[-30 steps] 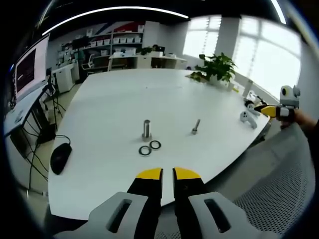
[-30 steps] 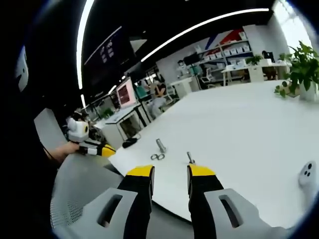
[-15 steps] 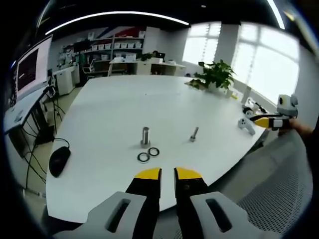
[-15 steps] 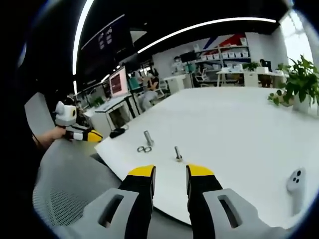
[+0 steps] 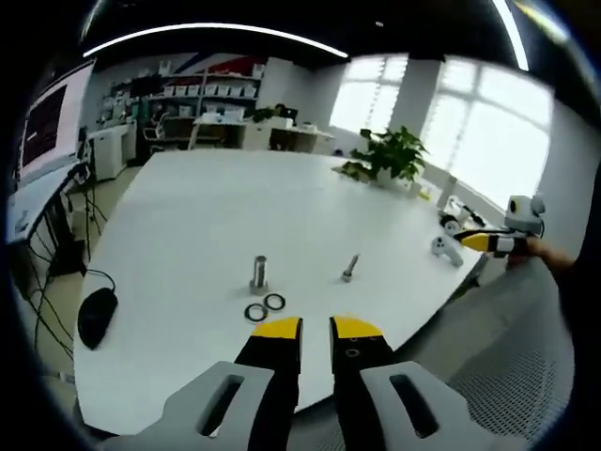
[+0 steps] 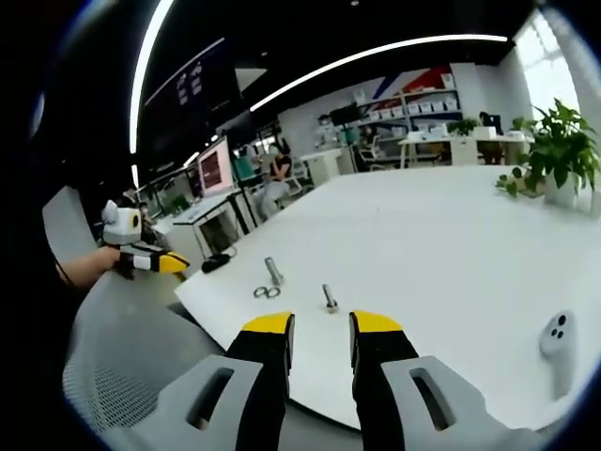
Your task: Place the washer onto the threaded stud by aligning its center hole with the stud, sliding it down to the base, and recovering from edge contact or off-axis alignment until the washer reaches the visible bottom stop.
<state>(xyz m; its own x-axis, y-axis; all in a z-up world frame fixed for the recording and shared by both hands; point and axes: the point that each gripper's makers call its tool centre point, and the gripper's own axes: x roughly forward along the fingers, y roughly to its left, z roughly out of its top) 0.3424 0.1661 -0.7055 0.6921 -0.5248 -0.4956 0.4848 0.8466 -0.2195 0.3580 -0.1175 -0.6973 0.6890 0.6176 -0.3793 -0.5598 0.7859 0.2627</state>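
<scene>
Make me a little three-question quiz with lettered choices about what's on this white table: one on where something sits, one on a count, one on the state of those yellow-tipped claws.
1. Where do the washers lie?
A. On the table beside the thick stud
B. Threaded onto the thin bolt
C. Under the plant

2. How many washers are there?
A. One
B. Two
C. Four

3. What does the left gripper hold?
A. A washer
B. The mouse
C. Nothing

Answers:
1. A: the rings lie flat on the table, just in front of the stud's base.
2. B: two rings lie side by side.
3. C: its jaws stand slightly apart with an empty gap; the right gripper is likewise empty.
</scene>
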